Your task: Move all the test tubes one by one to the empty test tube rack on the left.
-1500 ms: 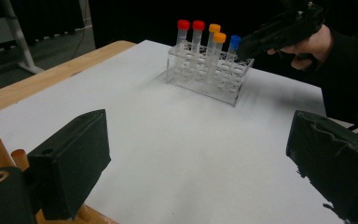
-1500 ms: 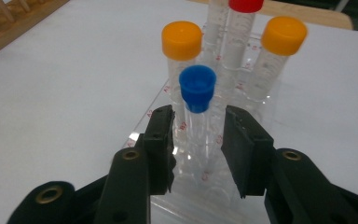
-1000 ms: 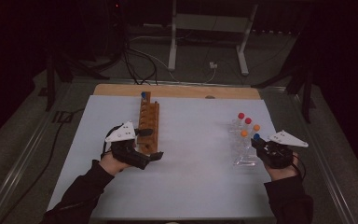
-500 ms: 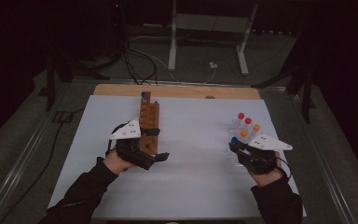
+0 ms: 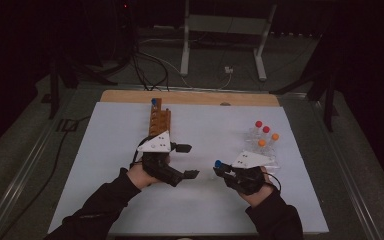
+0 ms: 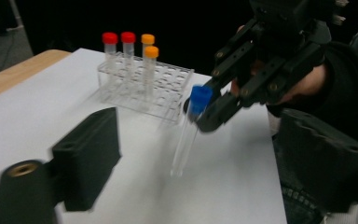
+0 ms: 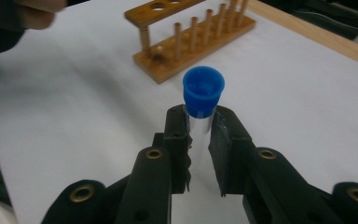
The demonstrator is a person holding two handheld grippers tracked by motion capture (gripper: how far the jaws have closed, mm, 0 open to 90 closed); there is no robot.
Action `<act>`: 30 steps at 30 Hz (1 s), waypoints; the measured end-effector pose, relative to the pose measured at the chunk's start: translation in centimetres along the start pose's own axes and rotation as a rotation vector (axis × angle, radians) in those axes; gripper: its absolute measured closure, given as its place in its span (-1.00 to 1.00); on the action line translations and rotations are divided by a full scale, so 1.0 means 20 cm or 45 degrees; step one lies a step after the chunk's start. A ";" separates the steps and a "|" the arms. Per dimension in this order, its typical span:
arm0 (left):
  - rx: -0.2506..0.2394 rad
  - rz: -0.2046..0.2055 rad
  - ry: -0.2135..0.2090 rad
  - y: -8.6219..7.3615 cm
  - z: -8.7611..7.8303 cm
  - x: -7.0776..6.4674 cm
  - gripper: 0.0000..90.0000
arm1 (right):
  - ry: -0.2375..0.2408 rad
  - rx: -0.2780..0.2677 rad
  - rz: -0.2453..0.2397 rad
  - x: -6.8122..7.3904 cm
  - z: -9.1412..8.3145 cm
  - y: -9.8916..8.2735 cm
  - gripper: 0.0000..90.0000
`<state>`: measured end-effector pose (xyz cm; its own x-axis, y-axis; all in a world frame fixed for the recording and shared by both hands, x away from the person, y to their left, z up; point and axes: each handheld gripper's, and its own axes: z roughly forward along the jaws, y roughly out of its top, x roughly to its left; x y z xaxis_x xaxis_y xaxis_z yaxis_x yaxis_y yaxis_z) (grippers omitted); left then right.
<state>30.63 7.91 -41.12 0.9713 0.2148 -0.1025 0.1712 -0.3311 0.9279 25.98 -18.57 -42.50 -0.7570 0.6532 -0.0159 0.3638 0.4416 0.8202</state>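
My right gripper (image 5: 221, 169) is shut on a clear tube with a blue cap (image 5: 218, 163), gripping it just under the cap (image 7: 203, 91) between its pads (image 7: 179, 135). The tube (image 6: 186, 135) hangs upright over the white mat, and in the left gripper view the right gripper (image 6: 209, 114) holds it from the right. My left gripper (image 5: 187, 161) faces it with wide jaws that have just been closing a little. The tube hangs ahead of them, untouched.
A clear rack (image 5: 267, 150) (image 6: 168, 81) with red- and orange-capped tubes stands at the right. A wooden rack (image 5: 159, 122) (image 7: 191, 37) stands behind the left hand, a blue-capped tube (image 5: 154, 101) at its far end. A wooden strip (image 5: 190, 97) borders the mat's far edge.
The right gripper has carried the blue-capped tube left, away from the clear rack toward the middle. The left gripper has moved right off the wooden rack toward it, its jaws slightly narrower.
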 end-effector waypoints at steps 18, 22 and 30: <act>0.071 0.055 -0.059 -0.01 0.17 -0.01 0.39 | 0.075 0.029 -0.024 0.06 0.06 0.02 0.71; 0.078 0.070 -0.066 0.00 0.19 -0.01 0.61 | 0.076 0.031 -0.023 0.06 0.06 0.02 0.71; 0.082 0.095 -0.045 0.00 0.18 0.00 0.71 | 0.078 0.022 -0.015 0.06 0.06 0.01 0.68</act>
<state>31.14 4.56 -42.38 0.9867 0.1552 -0.0477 0.1074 -0.4035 0.9087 25.84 -16.89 -43.02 -0.7931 0.6090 0.0101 0.3633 0.4597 0.8103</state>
